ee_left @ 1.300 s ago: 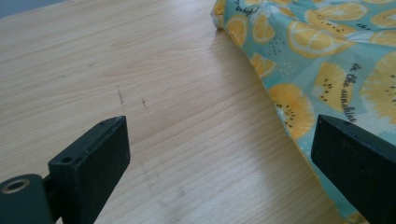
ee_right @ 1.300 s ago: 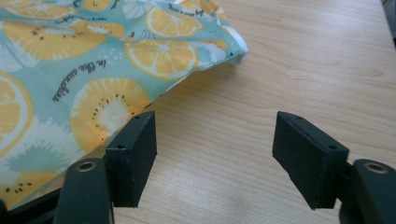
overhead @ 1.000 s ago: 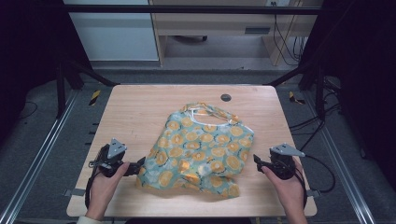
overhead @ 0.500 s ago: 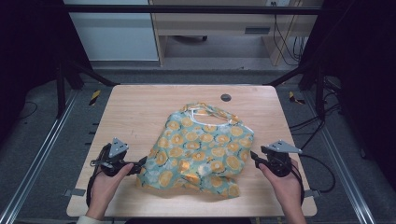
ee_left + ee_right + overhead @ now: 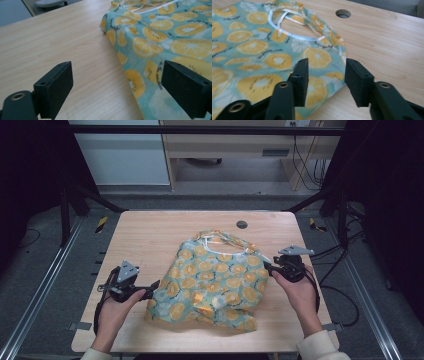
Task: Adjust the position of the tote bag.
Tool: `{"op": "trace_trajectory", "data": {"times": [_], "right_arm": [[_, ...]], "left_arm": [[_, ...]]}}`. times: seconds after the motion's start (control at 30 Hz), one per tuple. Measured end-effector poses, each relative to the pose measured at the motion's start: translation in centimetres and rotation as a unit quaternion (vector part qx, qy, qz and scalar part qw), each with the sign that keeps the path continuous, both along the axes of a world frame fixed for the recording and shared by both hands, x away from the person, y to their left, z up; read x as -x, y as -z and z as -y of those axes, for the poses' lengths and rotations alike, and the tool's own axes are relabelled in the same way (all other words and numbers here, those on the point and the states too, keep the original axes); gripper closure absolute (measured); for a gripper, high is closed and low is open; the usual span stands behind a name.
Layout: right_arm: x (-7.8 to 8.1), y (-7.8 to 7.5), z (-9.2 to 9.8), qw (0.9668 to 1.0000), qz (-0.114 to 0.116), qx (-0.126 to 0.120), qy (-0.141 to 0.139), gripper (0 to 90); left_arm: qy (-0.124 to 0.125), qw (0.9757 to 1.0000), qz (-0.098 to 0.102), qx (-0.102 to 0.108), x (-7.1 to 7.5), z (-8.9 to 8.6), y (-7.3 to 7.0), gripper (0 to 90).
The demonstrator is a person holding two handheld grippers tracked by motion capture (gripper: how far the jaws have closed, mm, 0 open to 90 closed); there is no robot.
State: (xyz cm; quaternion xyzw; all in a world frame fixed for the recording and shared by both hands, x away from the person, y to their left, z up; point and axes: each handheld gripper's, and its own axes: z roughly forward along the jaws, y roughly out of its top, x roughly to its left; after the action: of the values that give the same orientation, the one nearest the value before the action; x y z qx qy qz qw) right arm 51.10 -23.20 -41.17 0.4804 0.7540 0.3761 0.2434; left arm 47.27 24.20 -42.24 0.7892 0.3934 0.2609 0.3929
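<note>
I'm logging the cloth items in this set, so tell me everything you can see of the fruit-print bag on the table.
The fruit-print bag is thin, soft fabric, pale teal with orange and kiwi slices and small dark lettering. It lies flat but rumpled on the wooden table, near the middle, its white-edged handles and opening at the far end, toward a round hole in the tabletop. The left gripper stands open astride its left edge; the right gripper is open over its right edge. Neither has clamped it.
</note>
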Motion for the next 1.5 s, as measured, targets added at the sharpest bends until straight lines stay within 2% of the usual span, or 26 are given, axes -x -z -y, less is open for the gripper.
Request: {"op": "trace_trajectory", "data": {"times": [0.1,0.13,0.17,0.2,0.23,0.3,0.33,0.37,0.43,0.57,0.77,0.87,0.93,1.07,1.17,1.5], "right_arm": [[-1.7,-0.7,-0.3,0.9998,-0.009,0.017,0.003,41.7],[-2.6,-0.9,-0.4,0.9996,-0.018,0.018,0.012,36.9],[-3.1,-0.8,-0.6,0.9993,-0.025,0.021,0.016,34.1],[-3.4,-0.8,-0.6,0.9992,-0.030,0.021,0.018,31.5],[-3.4,-0.8,-0.6,0.9992,-0.030,0.021,0.018,31.5],[-4.2,-0.4,-0.6,0.9984,-0.048,0.018,0.026,26.3],[-4.8,0.2,-0.6,0.9974,-0.065,0.016,0.026,23.0],[-4.8,0.2,-0.6,0.9974,-0.065,0.016,0.026,23.0],[-5.2,0.8,-0.6,0.9959,-0.083,0.018,0.029,20.7],[-5.8,1.9,-0.4,0.9940,-0.104,0.014,0.032,17.7],[-6.3,2.6,-0.8,0.9923,-0.117,0.017,0.037,14.6],[-6.8,3.2,-0.7,0.9909,-0.126,0.015,0.044,13.0],[-6.8,3.7,-0.5,0.9901,-0.131,0.012,0.049,12.8],[-6.8,4.1,-0.3,0.9891,-0.139,0.008,0.047,13.0],[-6.8,4.6,-0.2,0.9871,-0.151,-0.011,0.052,12.2],[-7.3,6.2,-0.4,0.9849,-0.162,-0.016,0.058,12.9]], "left_arm": [[0.010,0.9997,-0.009,-0.018,-1.5,1.4,-0.8,8.5],[0.012,0.9996,-0.012,-0.023,-2.0,1.9,-0.9,8.2],[0.017,0.9991,-0.025,-0.031,-2.9,2.7,-1.3,8.0],[0.017,0.9991,-0.025,-0.031,-2.9,2.7,-1.3,7.9],[0.019,0.9988,-0.031,-0.034,-3.6,3.1,-1.5,7.9],[0.019,0.9982,-0.039,-0.041,-4.8,3.9,-1.8,8.0],[0.018,0.9977,-0.044,-0.049,-5.9,4.4,-2.0,8.0],[0.018,0.9977,-0.044,-0.049,-5.9,4.4,-2.0,8.0],[0.018,0.9968,-0.064,-0.044,-7.3,4.8,-1.9,7.6],[0.008,0.9958,-0.083,-0.038,-8.9,5.5,-1.6,7.2],[0.003,0.9951,-0.092,-0.037,-9.5,6.8,-1.1,6.1],[0.006,0.9945,-0.090,-0.053,-9.5,7.5,-0.8,5.4],[0.008,0.9946,-0.090,-0.052,-9.4,7.7,-0.7,5.2],[0.008,0.9944,-0.091,-0.053,-9.2,7.7,-0.5,5.1],[0.007,0.9943,-0.093,-0.051,-9.2,7.5,-0.3,5.1],[-0.001,0.9947,-0.093,-0.043,-9.3,7.1,0.1,5.2]]}}
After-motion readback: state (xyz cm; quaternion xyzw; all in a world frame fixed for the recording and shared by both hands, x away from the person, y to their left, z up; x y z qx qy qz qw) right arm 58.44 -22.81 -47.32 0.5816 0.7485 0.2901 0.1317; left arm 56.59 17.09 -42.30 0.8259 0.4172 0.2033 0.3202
